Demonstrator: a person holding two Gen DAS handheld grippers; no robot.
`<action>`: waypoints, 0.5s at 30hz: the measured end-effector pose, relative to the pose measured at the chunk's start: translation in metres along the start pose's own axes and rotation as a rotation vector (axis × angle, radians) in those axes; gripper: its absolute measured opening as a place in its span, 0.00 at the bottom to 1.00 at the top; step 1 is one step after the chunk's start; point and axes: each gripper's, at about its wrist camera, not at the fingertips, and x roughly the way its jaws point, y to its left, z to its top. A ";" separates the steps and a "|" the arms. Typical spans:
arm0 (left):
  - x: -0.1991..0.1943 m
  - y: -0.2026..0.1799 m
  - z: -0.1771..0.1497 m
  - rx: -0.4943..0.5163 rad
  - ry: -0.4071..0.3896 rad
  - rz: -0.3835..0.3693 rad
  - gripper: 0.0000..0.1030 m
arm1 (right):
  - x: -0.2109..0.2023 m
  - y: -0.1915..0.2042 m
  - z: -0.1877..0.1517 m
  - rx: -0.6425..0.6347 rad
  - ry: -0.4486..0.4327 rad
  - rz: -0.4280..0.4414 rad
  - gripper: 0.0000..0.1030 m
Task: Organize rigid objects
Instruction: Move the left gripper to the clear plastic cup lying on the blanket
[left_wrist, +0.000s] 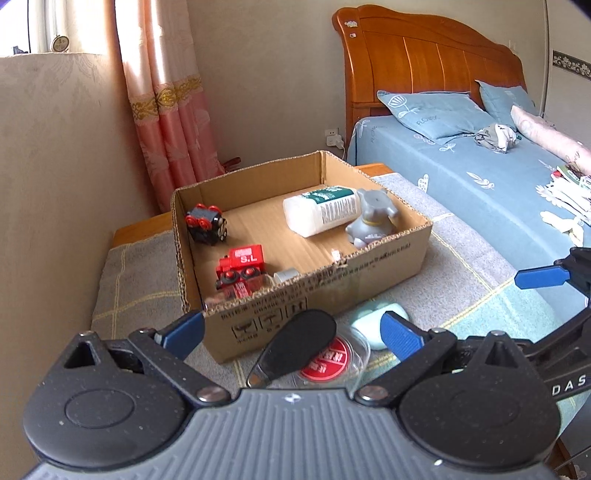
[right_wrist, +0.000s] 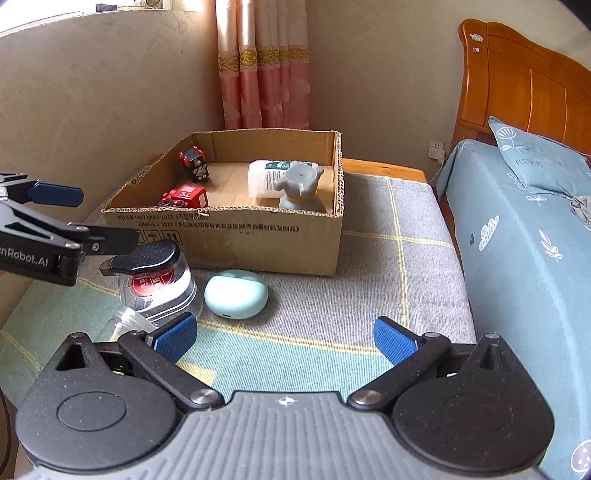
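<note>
While your left gripper (left_wrist: 291, 332) hangs wide open and empty over a black flat piece (left_wrist: 295, 339) lying on a clear jar with a red lid (right_wrist: 157, 286), your right gripper (right_wrist: 284, 339) is spread just as wide, holding nothing; a mint case (right_wrist: 236, 293) sits beside the jar, before the cardboard box (right_wrist: 258, 240) with two toy trains, a white bottle (left_wrist: 321, 208) and a grey figure (left_wrist: 371, 216)

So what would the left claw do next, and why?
Probably ease the left gripper down and close on the black scoop that lies on the clear jar. Its jaws are open with the scoop between them, and the scoop is not yet in the cardboard box, where several toys already lie.
</note>
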 end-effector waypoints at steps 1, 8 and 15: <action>-0.003 -0.003 -0.006 0.003 0.004 0.000 0.98 | 0.000 0.000 -0.003 0.003 0.004 0.002 1.00; -0.013 -0.020 -0.045 -0.004 0.046 -0.046 0.98 | -0.001 0.003 -0.023 -0.002 0.025 -0.007 1.00; -0.010 -0.030 -0.079 -0.003 0.116 -0.089 0.98 | 0.003 -0.001 -0.039 0.027 0.059 -0.019 1.00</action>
